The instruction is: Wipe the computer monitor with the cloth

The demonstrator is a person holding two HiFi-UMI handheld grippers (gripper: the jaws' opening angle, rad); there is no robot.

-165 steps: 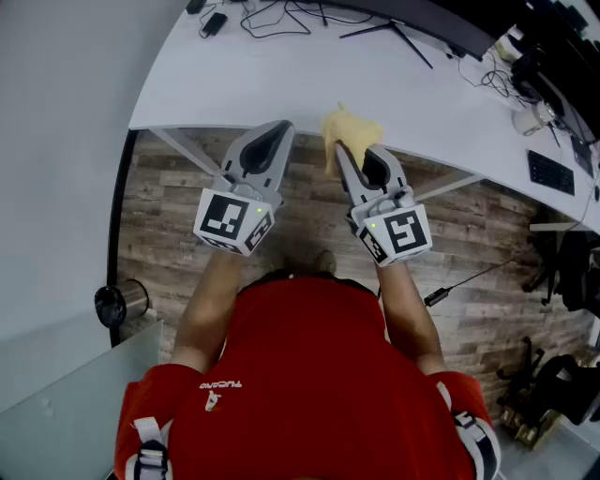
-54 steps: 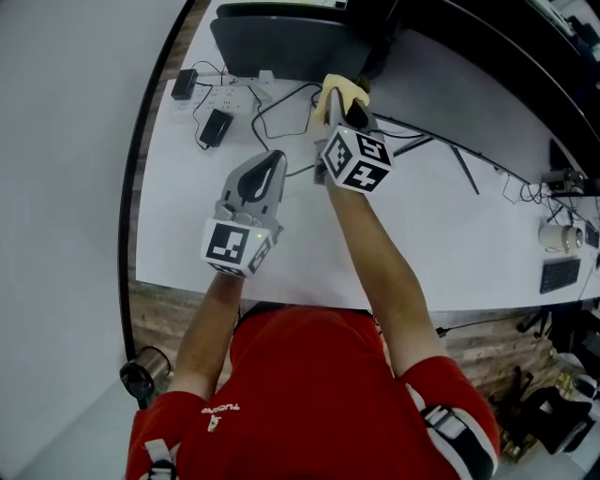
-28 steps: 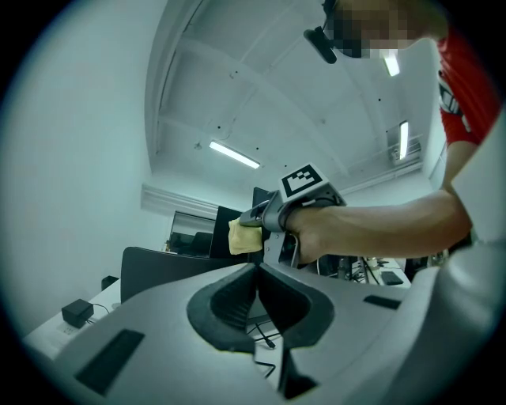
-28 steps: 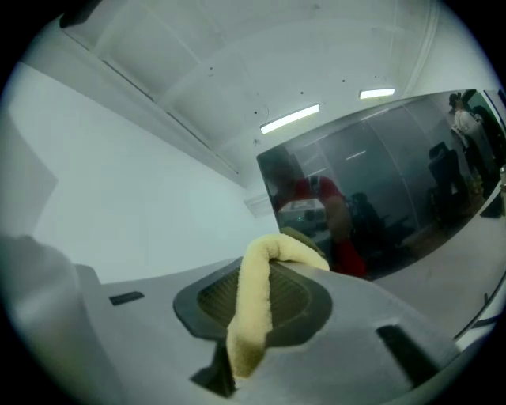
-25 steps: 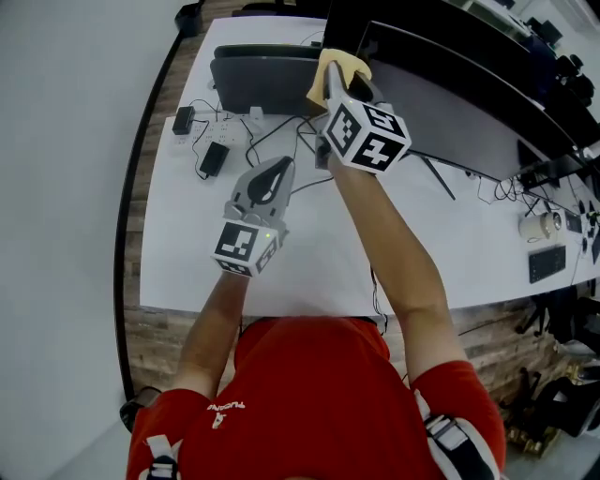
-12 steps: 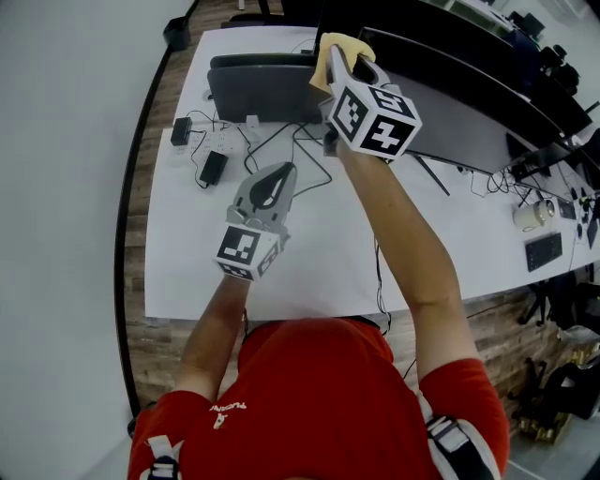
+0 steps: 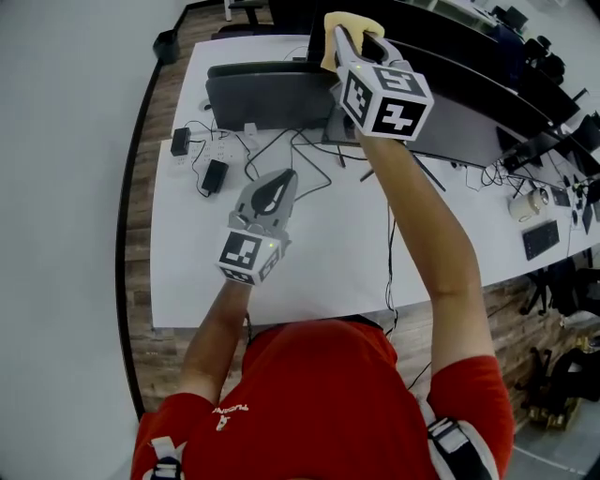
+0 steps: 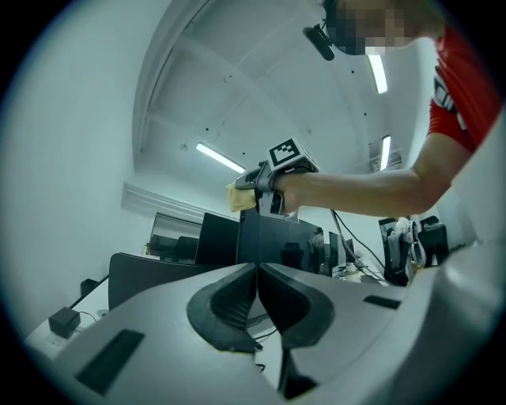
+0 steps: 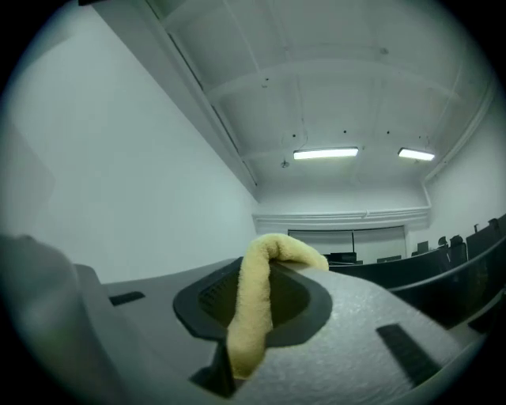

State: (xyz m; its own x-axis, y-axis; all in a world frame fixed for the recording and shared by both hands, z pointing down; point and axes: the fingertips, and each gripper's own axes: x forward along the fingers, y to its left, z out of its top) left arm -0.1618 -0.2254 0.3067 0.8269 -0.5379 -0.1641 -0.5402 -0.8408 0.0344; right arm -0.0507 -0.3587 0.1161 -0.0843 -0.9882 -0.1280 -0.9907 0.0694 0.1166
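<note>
The yellow cloth (image 7: 349, 24) is pinched in my right gripper (image 7: 349, 37), which is raised at the top edge of the dark computer monitor (image 7: 457, 105). In the right gripper view the cloth (image 9: 254, 310) hangs folded between the jaws of that gripper (image 9: 265, 273). My left gripper (image 7: 279, 178) hovers low over the white desk (image 7: 319, 262), shut with nothing in it. The left gripper view shows its jaws (image 8: 258, 273) closed together, with the right gripper (image 8: 269, 180) and the cloth (image 8: 239, 198) above the monitor (image 8: 278, 241).
A dark flat panel (image 7: 267, 94) stands left of the monitor. A power strip (image 7: 223, 141), two adapters (image 7: 214, 175) and loose cables (image 7: 309, 150) lie on the desk. A mug (image 7: 530, 200) and a keyboard (image 7: 537, 239) sit far right. A wall runs along the left.
My right gripper has carried the cloth from the desk's front edge forward and up to the monitor's top. The left gripper has moved over the desk and stays shut.
</note>
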